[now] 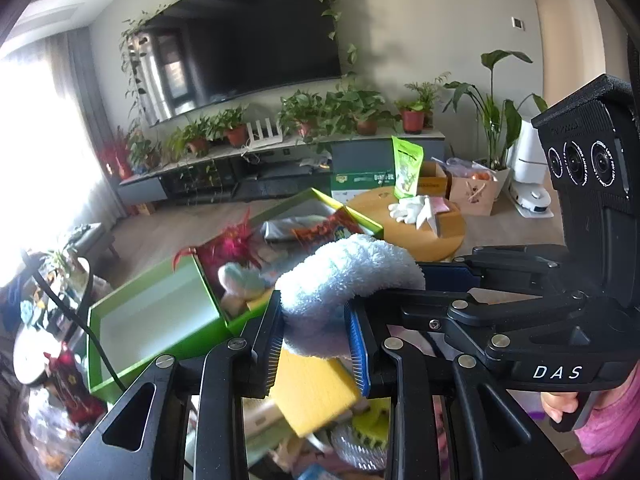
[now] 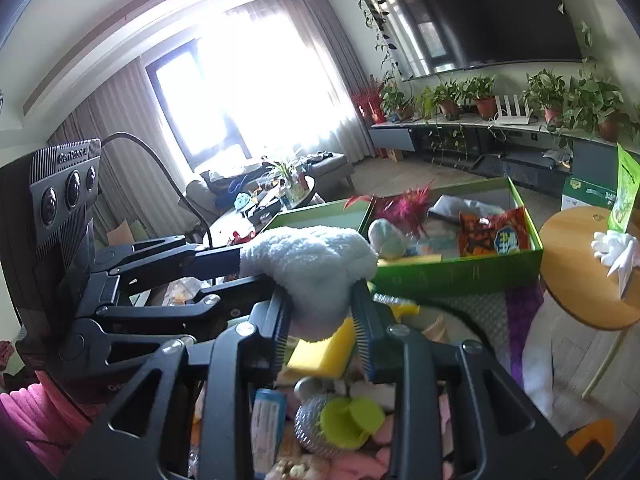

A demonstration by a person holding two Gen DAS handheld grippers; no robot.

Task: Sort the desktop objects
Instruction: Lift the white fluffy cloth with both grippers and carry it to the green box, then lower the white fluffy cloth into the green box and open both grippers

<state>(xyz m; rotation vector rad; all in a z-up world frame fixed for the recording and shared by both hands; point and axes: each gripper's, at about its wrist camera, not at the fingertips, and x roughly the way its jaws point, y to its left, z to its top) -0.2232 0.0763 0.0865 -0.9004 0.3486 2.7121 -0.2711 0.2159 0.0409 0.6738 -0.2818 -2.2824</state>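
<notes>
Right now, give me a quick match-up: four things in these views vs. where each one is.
Things:
1. fluffy light-blue cloth
2. orange snack packet
3. white glove
4. yellow sponge

Places:
A. on the round wooden table
B. inside the green box
C. pinched by both the left gripper and the right gripper
D. in the clutter below the fingers

Pairs: 1-C, 2-B, 3-A, 4-D

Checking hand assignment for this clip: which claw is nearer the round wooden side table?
Right. The round wooden table lies off to the right of both; the right claw is on that side, the left claw farther away.
</notes>
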